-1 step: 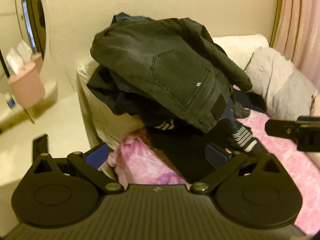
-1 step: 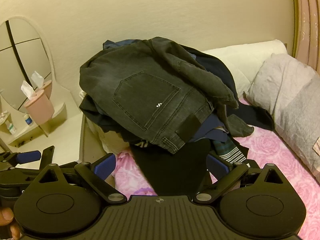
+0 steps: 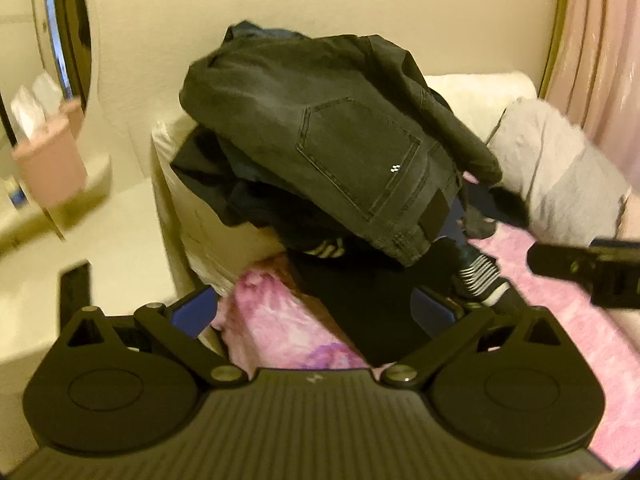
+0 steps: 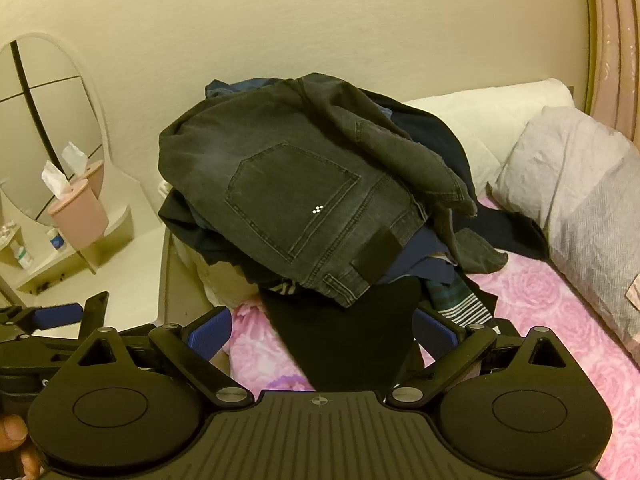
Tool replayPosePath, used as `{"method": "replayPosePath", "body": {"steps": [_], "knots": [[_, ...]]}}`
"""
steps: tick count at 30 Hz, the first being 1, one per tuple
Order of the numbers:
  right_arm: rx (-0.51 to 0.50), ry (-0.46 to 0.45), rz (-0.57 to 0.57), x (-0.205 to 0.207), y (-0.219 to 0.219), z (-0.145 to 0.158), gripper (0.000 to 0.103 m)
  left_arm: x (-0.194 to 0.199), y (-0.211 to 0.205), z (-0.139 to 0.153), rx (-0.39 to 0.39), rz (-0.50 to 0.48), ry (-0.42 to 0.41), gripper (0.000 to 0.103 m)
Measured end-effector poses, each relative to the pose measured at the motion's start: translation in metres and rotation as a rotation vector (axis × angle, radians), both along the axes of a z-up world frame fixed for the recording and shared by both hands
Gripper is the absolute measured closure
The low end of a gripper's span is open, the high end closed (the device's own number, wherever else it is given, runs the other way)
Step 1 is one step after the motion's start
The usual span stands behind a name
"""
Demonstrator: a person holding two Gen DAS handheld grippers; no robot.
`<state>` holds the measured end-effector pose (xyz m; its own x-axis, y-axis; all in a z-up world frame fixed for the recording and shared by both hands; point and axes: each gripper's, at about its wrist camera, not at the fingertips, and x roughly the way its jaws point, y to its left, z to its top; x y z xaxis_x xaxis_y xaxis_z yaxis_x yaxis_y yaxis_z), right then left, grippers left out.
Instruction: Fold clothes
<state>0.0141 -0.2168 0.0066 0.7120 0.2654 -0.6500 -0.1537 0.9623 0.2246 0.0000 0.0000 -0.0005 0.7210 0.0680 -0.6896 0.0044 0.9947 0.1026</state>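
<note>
Item: clothes heap (image 4: 320, 200), unsorted, grey jeans (image 3: 340, 160) uppermost; nothing folded yet, so all of it is left for you. Heap sits on the bed (image 4: 540, 300) against the wall; pillow (image 4: 580, 184) right of heap, mirror (image 4: 48, 120) left. Left gripper (image 3: 316, 312) and right gripper (image 4: 320, 332): your jaws apart, empty

A heap of clothes (image 4: 320, 208) sits on the bed (image 4: 540, 300), against the wall (image 4: 320, 20). Jeans (image 4: 296, 200) lie on top of the heap. A pillow (image 4: 576, 196) lies right of the heap, a second pillow (image 4: 492, 108) behind it. A striped sock (image 4: 464, 304) lies at the heap's front right. Left of the bed stands a counter (image 4: 120, 272) bearing a tissue holder (image 4: 78, 212) before a mirror (image 4: 44, 120).
</note>
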Motion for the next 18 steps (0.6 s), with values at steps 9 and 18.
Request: {"method": "replayPosePath", "body": {"steps": [9,18], "knots": [[-0.003,0.002,-0.007,0.001,0.0,-0.005,0.004,0.0,0.0,-0.004,-0.073,0.011,0.023,0.002],[-0.007,-0.004,-0.008,-0.003,-0.001,-0.008,0.004,-0.002,0.001,-0.006,-0.11,0.017,0.037,0.002]]}}
